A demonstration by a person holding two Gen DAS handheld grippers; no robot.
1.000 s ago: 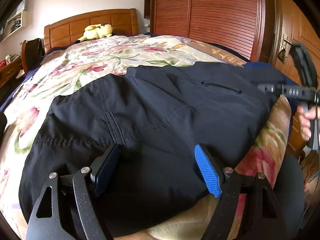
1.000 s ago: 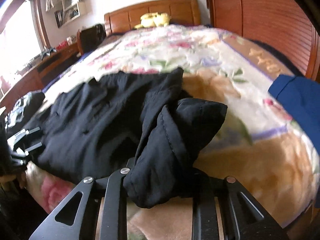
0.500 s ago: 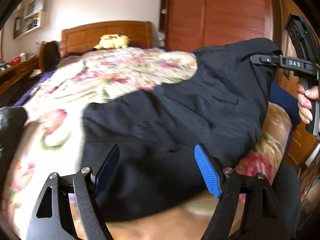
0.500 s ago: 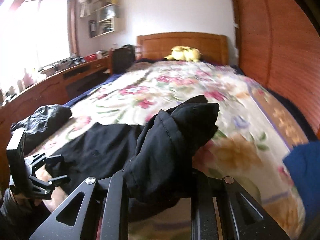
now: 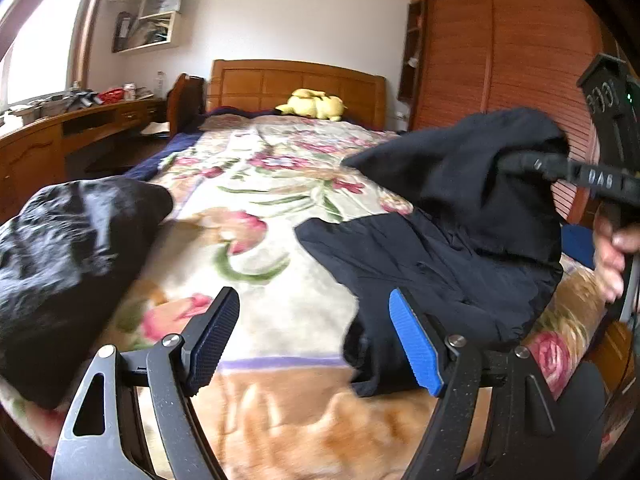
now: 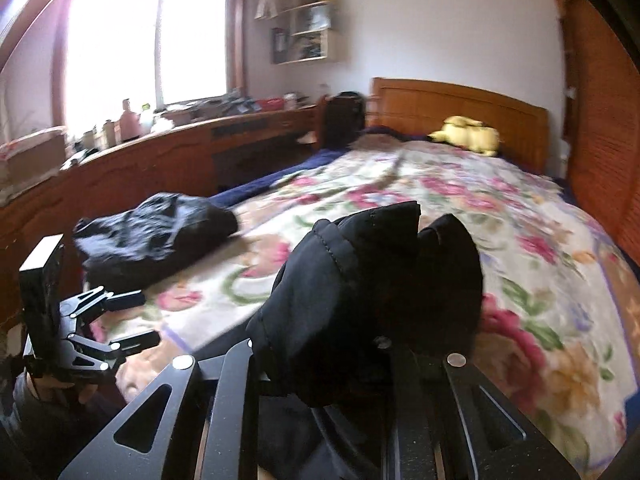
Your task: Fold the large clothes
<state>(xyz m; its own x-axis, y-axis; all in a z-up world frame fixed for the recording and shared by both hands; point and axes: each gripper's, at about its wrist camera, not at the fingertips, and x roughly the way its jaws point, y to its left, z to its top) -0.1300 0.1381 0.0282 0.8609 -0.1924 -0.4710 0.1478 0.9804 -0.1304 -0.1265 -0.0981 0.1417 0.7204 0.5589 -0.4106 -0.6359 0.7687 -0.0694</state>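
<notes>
One dark garment [image 5: 460, 248], soft, limp, light woven cloth; it drapes and bunches, no stiffness, so it looks best taken at a hem or corner, pinched through the layers. It lies at the near right part of the floral bedspread [image 5: 256, 216], one end lifted. Long axis judged roughly left-right across the bed foot; raised end points up-right. Right gripper [image 6: 344, 344] pressed together on a bunched fold of it. Left gripper [image 5: 312, 344] spread wide, holding nothing, the garment's edge by its blue pad. Second black bundle [image 5: 68, 256] well apart, far left.
</notes>
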